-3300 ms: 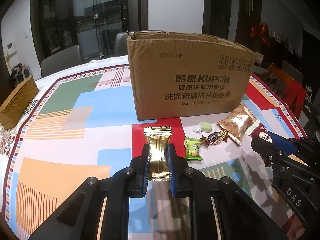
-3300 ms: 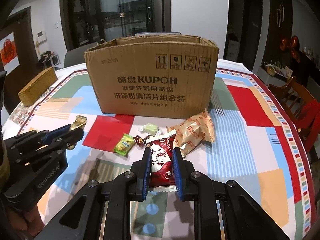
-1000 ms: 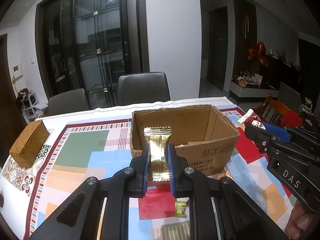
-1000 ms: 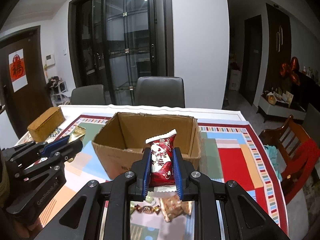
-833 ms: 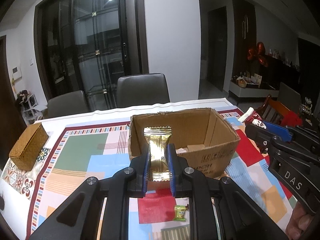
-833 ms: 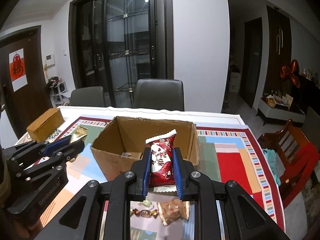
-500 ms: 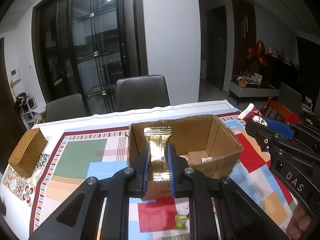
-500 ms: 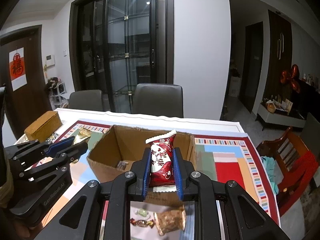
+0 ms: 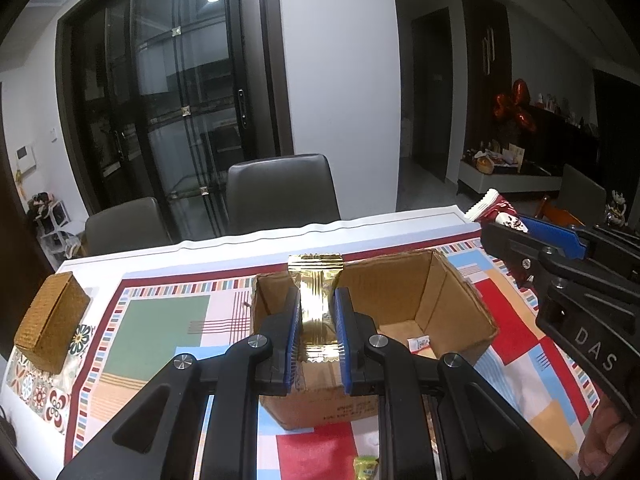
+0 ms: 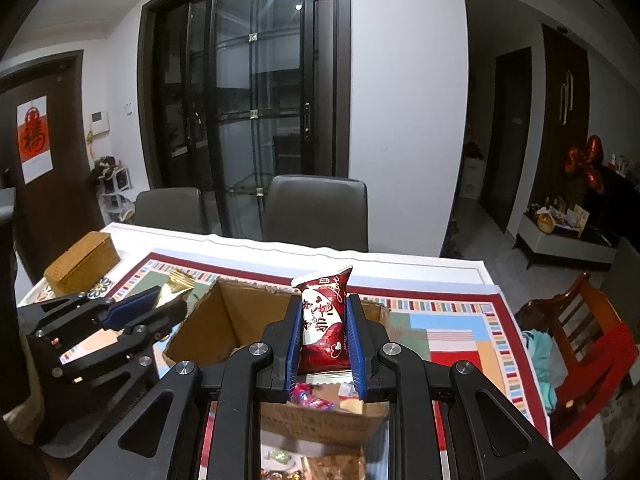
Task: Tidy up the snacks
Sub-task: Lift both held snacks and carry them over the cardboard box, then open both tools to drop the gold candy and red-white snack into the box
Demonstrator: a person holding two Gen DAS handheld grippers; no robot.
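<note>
Wicker box (image 9: 51, 322) at far left of the table (image 9: 160, 320), untouched. Left hand-held gripper (image 9: 318, 334) clamped on gold wrapper (image 9: 316, 300), now carried up from table level to just over the near left edge of the cardboard box (image 9: 436, 300). Right hand-held gripper (image 10: 323, 334) likewise clamped on red snack packet (image 10: 324, 320), raised above the box's near wall. Both snacks off the table and poised over the opening, so probably ready for release; loose sweets (image 10: 312, 394) left below for later.
</note>
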